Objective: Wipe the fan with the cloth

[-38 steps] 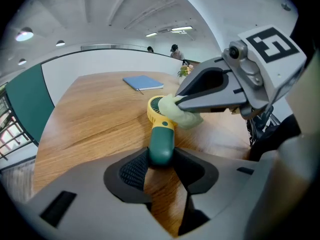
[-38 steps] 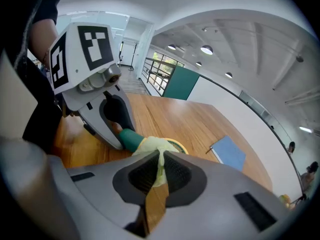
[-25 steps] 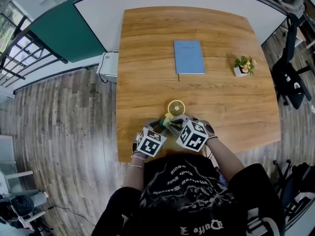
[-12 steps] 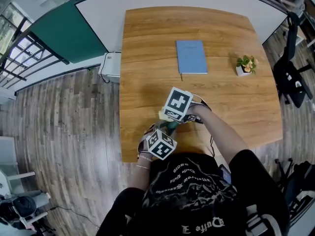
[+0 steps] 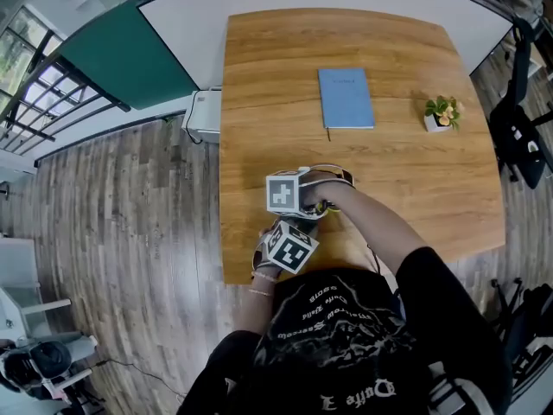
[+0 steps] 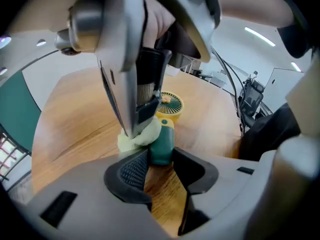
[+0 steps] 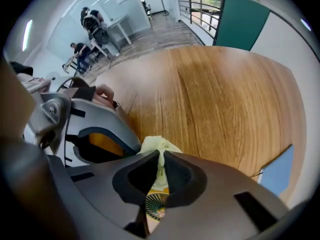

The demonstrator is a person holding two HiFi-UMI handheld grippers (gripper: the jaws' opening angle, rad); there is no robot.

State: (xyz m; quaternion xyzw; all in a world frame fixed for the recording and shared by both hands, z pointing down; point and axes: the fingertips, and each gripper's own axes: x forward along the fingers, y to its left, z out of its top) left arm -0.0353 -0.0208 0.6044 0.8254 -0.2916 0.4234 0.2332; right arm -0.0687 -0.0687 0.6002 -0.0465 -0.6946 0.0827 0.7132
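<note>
The fan (image 6: 164, 134) has a dark green handle and a yellow head with a dark green radial grille; the cloth (image 6: 142, 135) is pale yellow-green. The worktop (image 5: 406, 180) is warm brown wood with streaky grain. At upper centre, a light blue notebook (image 5: 346, 98). The left gripper (image 6: 160, 156) and right gripper (image 7: 160, 159) are grey with dark jaws, their cubes white with black square markers

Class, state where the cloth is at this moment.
In the right gripper view, the pale yellow cloth is pinched by the right gripper, pressed against the green handle of the fan.
</note>
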